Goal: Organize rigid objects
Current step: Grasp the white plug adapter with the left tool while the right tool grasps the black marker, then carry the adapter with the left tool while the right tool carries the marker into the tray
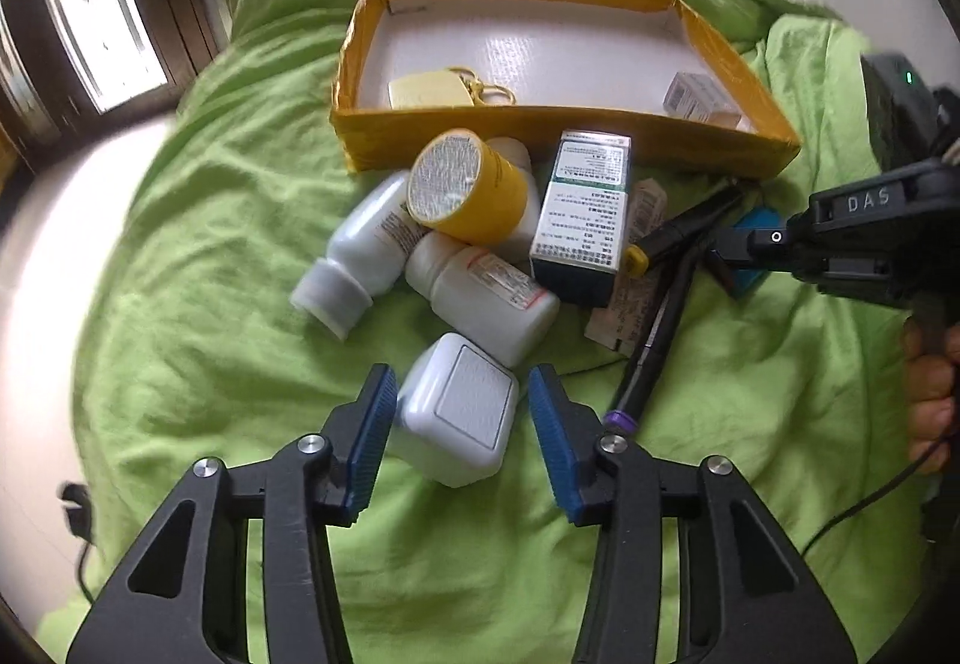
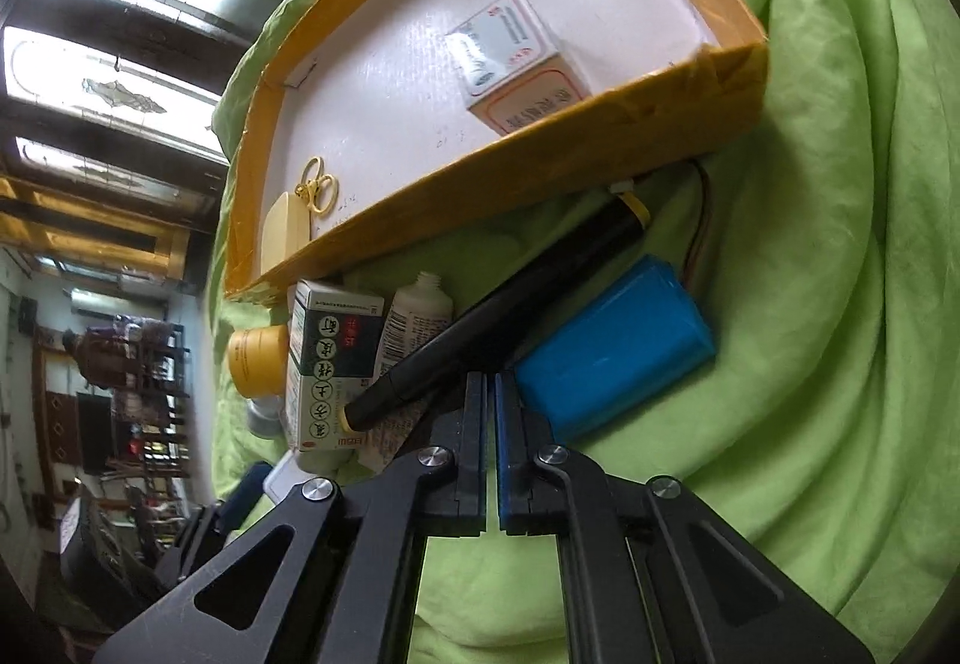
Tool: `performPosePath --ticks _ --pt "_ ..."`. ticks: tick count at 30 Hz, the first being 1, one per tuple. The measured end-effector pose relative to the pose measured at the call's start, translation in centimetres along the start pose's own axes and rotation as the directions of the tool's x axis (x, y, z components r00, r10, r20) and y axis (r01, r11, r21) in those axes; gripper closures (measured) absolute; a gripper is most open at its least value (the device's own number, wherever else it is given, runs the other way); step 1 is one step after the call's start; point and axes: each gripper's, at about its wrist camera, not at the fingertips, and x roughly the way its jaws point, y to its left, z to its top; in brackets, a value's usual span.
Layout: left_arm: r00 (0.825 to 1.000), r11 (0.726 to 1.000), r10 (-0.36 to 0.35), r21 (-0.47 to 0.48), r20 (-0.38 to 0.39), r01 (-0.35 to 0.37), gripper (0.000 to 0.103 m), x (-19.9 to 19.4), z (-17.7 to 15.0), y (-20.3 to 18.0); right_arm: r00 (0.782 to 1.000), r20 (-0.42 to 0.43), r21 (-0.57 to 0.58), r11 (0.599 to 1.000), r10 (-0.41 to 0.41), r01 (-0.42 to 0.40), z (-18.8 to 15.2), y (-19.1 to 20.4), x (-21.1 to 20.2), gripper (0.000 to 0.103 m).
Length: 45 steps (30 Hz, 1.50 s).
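Observation:
A yellow-walled cardboard tray [image 1: 540, 130] lies on a green cloth; it holds a cream keyring tag [image 1: 429, 90] and a small white box [image 1: 699, 99]. In front of it lies a pile: white bottles [image 1: 480, 292], a yellow-sided jar [image 1: 465, 187], a dark medicine box [image 1: 585, 214], black markers [image 1: 666, 298] and a blue battery pack [image 2: 612, 346]. My left gripper [image 1: 462, 406] is open, its blue pads on either side of a square white bottle [image 1: 459, 409]. My right gripper [image 2: 489, 406] is shut and empty, its tips between a black marker [image 2: 498, 304] and the battery pack.
The green cloth [image 1: 240, 304] covers a rounded surface whose pale edge shows at the left. Windows and dark wooden frames stand behind the tray. A hand holds the right gripper's handle [image 1: 876, 238] at the right of the left wrist view.

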Motion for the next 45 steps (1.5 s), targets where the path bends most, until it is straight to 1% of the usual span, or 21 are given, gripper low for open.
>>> performPosePath --ticks 3,5,7,10,13,15,18,20,21,22,24,27,29,31,32,35,37,41,43,44,45 --pt "1.000 1.000 0.005 -0.020 -0.007 -0.005 0.059 0.1 -0.1 0.2 1.000 0.022 0.012 1.000 0.012 -0.012 0.3 -0.5 -1.2 0.097" --pt "1.000 1.000 0.023 -0.012 -0.011 -0.023 0.059 0.2 -0.1 0.0 0.999 0.015 0.031 0.999 0.039 -0.039 0.3 -0.2 -1.1 0.079" --pt "0.999 0.999 0.049 0.014 -0.014 -0.049 0.058 0.3 -0.2 -0.5 0.999 0.000 0.022 0.999 0.044 -0.044 -0.1 0.2 -0.7 0.076" --pt "0.997 0.996 0.072 0.052 -0.006 -0.072 0.057 0.3 -0.3 -1.1 0.997 -0.051 0.018 0.998 0.057 -0.056 -0.8 1.1 0.6 0.076" --pt "0.997 0.995 0.078 0.063 -0.008 -0.078 0.054 0.5 -0.3 -1.2 0.993 -0.097 0.037 0.997 0.073 -0.069 -1.1 1.7 2.6 0.076" --pt "0.997 0.995 0.081 0.066 -0.009 -0.081 0.054 0.5 -0.3 -1.1 0.993 -0.100 0.038 0.998 0.061 -0.058 -1.0 2.0 3.4 0.076" --pt "0.996 0.994 0.085 0.068 -0.015 -0.084 0.052 0.6 -0.4 -1.1 0.992 -0.099 0.057 0.996 0.072 -0.066 -0.9 1.6 4.2 0.076" --pt "0.996 0.994 0.084 0.071 -0.027 -0.082 0.047 0.8 -0.3 -1.1 0.992 -0.098 0.055 0.996 0.079 -0.074 -0.8 1.4 4.0 0.080" --pt "0.996 0.994 0.082 0.072 -0.035 -0.079 0.041 1.0 -0.4 -1.1 0.992 -0.098 0.045 0.996 0.078 -0.074 -0.8 1.4 3.7 0.080" --pt "0.996 0.994 0.080 0.075 -0.046 -0.076 0.038 1.2 -0.4 -1.2 0.993 -0.096 0.037 0.997 0.075 -0.071 -0.9 1.3 3.3 0.082" --pt "0.995 0.994 0.077 0.076 -0.064 -0.072 0.038 1.5 -0.5 -1.1 0.995 -0.092 0.000 0.999 0.048 -0.048 -1.1 1.4 2.5 0.085" --pt "0.996 0.997 0.056 0.064 -0.065 -0.052 0.039 1.6 -0.3 -0.7 0.997 -0.074 -0.051 0.998 0.022 -0.026 -1.4 1.6 1.3 0.089" --pt "0.996 0.996 0.053 0.071 -0.065 -0.049 0.040 1.6 -0.1 -0.3 0.998 -0.057 -0.077 0.997 0.013 -0.018 -1.7 1.8 0.3 0.089" --pt "0.995 0.995 0.044 0.098 -0.088 -0.035 0.053 2.0 0.2 -0.2 0.999 -0.051 -0.102 0.995 0.014 -0.019 -2.3 2.0 -0.4 0.090" --pt "0.993 0.992 0.050 0.118 -0.103 -0.037 0.056 2.2 0.2 -0.2 0.999 -0.052 -0.110 0.994 0.012 -0.017 -2.4 2.2 -0.4 0.090" --pt "0.991 0.984 0.058 0.173 -0.124 -0.037 0.059 2.5 -0.1 -0.9 0.998 -0.063 -0.131 0.991 -0.001 -0.008 -2.8 2.5 -0.2 0.090" --pt "0.990 0.982 0.050 0.186 -0.128 -0.025 0.061 2.3 -0.4 -1.3 0.997 -0.072 -0.141 0.990 -0.015 0.004 -2.9 2.6 0.3 0.090" --pt "0.990 0.992 -0.018 0.123 -0.140 0.035 0.061 1.4 -0.8 -1.2 0.995 -0.091 -0.170 0.985 -0.042 0.026 -2.8 3.4 1.4 0.090" --pt "0.986 0.993 -0.068 0.082 -0.153 0.081 0.061 1.2 -1.0 -0.8 0.994 -0.097 -0.181 0.983 -0.055 0.037 -2.8 3.6 1.9 0.090" --pt "0.984 0.993 -0.078 0.074 -0.158 0.091 0.061 1.2 -1.2 -0.8 0.993 -0.100 -0.180 0.983 -0.059 0.040 -2.8 3.6 2.0 0.090" --pt "0.984 0.994 -0.072 0.073 -0.163 0.085 0.061 1.3 -1.3 -0.8 0.992 -0.107 -0.180 0.983 -0.062 0.042 -2.7 3.7 2.3 0.090"
